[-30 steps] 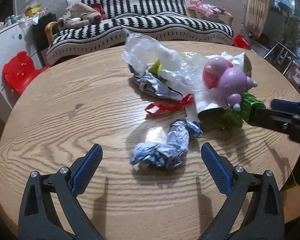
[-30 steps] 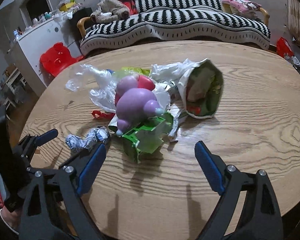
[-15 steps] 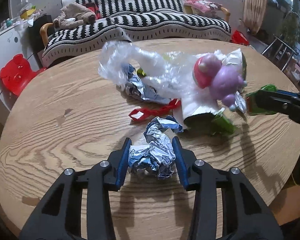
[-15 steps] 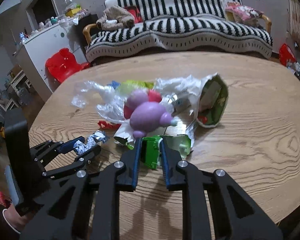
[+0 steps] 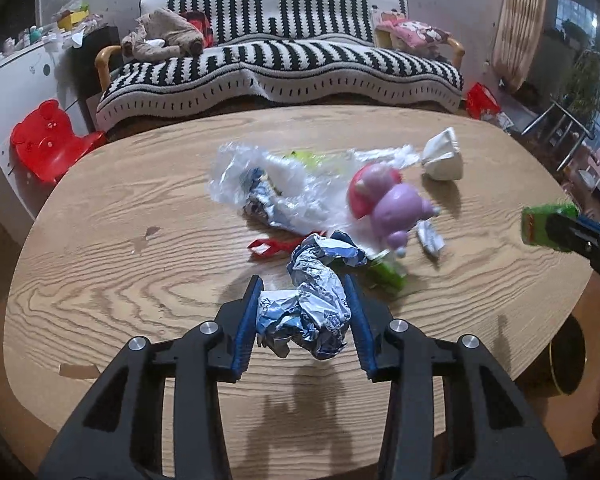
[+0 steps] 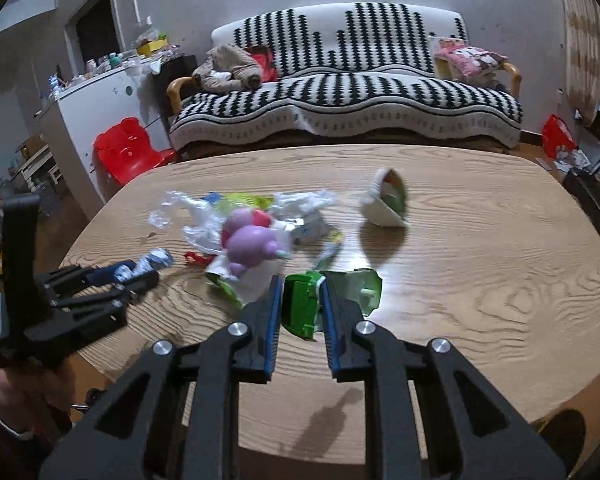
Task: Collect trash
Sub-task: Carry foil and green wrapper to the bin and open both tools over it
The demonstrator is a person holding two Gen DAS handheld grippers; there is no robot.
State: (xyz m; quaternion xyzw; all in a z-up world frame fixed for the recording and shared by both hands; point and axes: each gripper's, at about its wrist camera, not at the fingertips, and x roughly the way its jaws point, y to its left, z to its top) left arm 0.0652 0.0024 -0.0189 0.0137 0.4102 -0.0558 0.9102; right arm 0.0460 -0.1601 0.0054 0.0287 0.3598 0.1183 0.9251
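My left gripper (image 5: 302, 304) is shut on a crumpled silver and blue foil wrapper (image 5: 312, 300) and holds it above the wooden table (image 5: 140, 280). My right gripper (image 6: 300, 300) is shut on a green carton (image 6: 306, 306), lifted off the table; the carton also shows in the left wrist view (image 5: 540, 224). More trash lies mid-table: clear plastic film (image 5: 268, 188), a red strip (image 5: 276, 245), a green scrap (image 5: 386, 274), a small silver piece (image 5: 430, 238) and a white paper bag (image 5: 442, 156). A pink and purple toy (image 5: 392, 204) sits among it.
A striped sofa (image 5: 284, 60) stands behind the table. A red child's chair (image 5: 48, 140) and a white cabinet (image 5: 16, 92) are at the left. A dark round bin (image 5: 564, 360) sits below the table's right edge.
Both grippers closed on their trash and lifted it: the left on the foil wrapper, the right on the green carton. The white bag now lies apart from the pile.
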